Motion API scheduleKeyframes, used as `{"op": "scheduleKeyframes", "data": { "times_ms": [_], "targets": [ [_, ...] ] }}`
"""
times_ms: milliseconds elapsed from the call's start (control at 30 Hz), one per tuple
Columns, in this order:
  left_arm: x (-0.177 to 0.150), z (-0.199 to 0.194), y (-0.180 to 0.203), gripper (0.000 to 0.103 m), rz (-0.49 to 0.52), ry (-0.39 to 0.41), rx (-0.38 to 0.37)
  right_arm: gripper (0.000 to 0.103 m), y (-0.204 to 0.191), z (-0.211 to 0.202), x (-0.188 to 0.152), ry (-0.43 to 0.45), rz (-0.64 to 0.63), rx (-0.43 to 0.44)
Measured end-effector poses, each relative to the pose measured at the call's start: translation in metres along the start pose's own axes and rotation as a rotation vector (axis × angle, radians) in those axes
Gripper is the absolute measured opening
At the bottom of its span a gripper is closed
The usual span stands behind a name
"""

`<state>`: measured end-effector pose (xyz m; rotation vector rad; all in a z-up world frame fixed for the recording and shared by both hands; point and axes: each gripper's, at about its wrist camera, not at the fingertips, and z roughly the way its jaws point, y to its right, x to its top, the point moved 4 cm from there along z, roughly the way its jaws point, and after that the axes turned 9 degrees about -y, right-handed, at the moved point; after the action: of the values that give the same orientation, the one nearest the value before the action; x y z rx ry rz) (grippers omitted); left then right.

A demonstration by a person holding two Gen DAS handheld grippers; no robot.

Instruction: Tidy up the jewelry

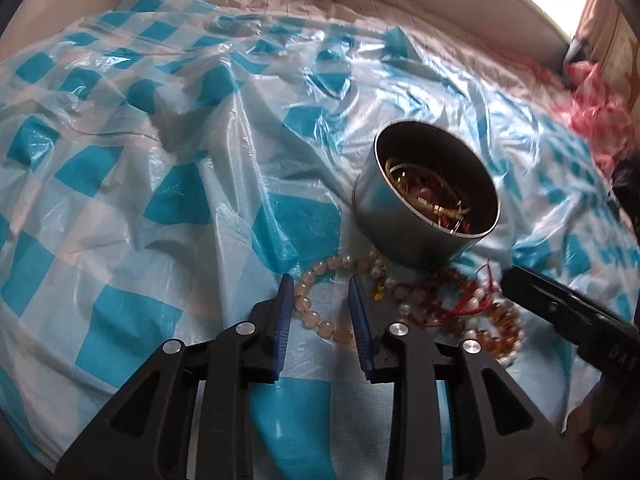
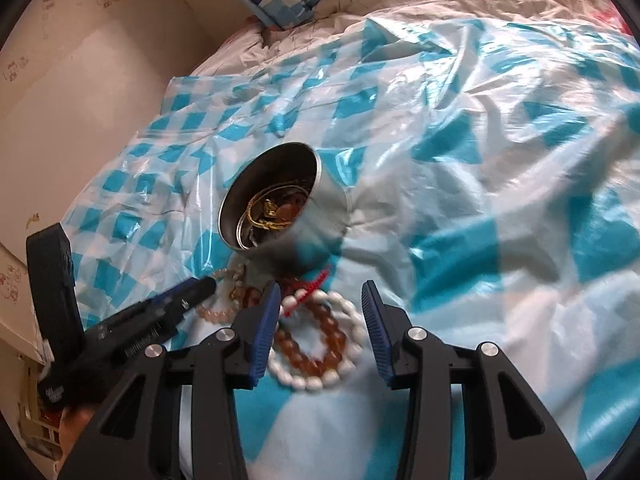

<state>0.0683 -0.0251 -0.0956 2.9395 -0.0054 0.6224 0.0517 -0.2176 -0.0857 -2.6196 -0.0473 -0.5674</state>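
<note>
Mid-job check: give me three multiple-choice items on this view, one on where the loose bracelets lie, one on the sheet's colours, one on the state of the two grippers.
1. Where do the loose bracelets lie?
A. On the sheet, on the near side of the tin
B. All inside the tin
C. On the pillow

2. What colours is the sheet?
A. Red and black
B. Blue and white checks
C. Plain green

3. How do the grippers stand?
A. Both clamped on the tin
B. Left gripper lifting a bracelet clear
C. Both open above beads

Answers: 1 A, the beads lie between the tin and the grippers; 2 B, checks show in both views; 3 C, the left gripper straddles the pink bracelet and the right gripper the white bracelet, pads apart.
</note>
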Motion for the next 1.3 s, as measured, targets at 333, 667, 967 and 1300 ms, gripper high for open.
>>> {"op": "scheduleKeyframes", "data": {
  "times_ms": [333,667,967,1300],
  "targets": [
    [0.001,-0.026,0.013,0.007,0.054,0.106,-0.067,0.005,-0.020,0.016,0.003,-0.009,-0.114,-0.069],
    [0.007,-0.056,0.014,0.007,0.053,0.238,-0.152,0.005,-0.007,-0.032,0.002,0.113,0.001,0.091],
    [0.007,-0.053,0.013,0.007,0.043,0.227,-0.157,0.068,-0.011,-0.014,0.005,0.069,-0.023,0.016],
    [0.006,-0.048,0.016,0.007,0.052,0.217,-0.159,0.022,-0.028,0.029,-0.001,-0.024,-0.167,-0.094]
  ]
}}
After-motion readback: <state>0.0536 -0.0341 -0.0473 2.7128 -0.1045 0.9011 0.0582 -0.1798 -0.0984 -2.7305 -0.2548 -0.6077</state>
